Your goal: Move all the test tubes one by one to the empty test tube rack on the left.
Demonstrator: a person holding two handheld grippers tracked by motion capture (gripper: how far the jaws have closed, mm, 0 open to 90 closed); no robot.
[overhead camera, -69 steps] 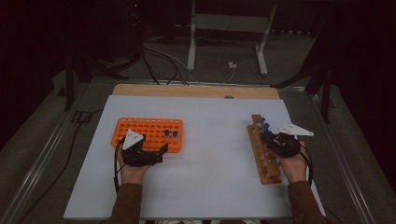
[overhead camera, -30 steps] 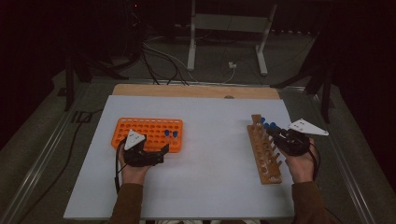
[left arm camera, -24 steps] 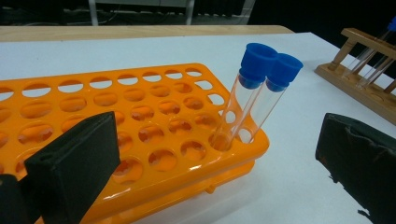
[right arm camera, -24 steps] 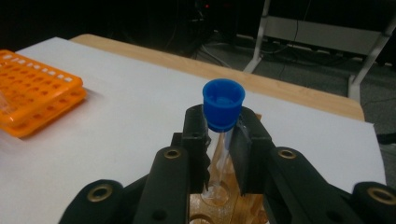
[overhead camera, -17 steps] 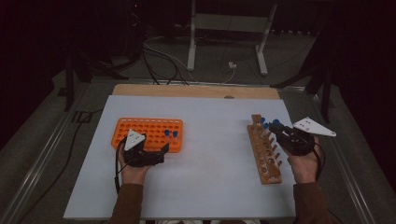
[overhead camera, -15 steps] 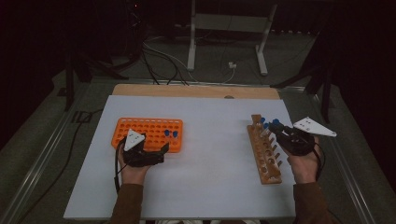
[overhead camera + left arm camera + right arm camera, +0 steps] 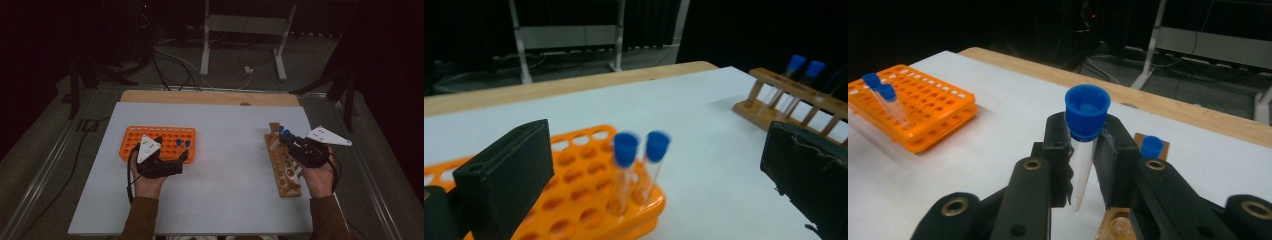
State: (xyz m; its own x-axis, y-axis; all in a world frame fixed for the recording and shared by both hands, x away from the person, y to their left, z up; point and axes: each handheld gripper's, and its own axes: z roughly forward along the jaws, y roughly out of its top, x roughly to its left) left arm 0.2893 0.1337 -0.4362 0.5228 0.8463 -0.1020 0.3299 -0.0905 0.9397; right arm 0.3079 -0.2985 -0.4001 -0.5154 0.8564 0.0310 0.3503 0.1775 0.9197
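A blue-capped test tube (image 7: pixel 1083 150) is clamped between the jaws of the right gripper (image 7: pixel 1082 160), which are closed against its clear body just below the cap, so that the tube stands nearly upright with its tip free above the wooden rack (image 7: pixel 282 162). In the high view this gripper (image 7: pixel 295 145) is seen over the far end of the wooden rack, near the right edge of the white table (image 7: pixel 225 190). Another blue-capped tube (image 7: pixel 1151 147) is seated in that rack just beside the held one.

The left gripper (image 7: pixel 172 160) is held at the near right corner of the orange rack (image 7: pixel 130 145), which lies toward the left edge of the table. Its jaws are spread wide with nothing between them. Two blue-capped tubes (image 7: pixel 636 170) are seen standing side by side in holes at that corner of the orange rack (image 7: pixel 574 200), ahead of the open jaws and untouched by them.
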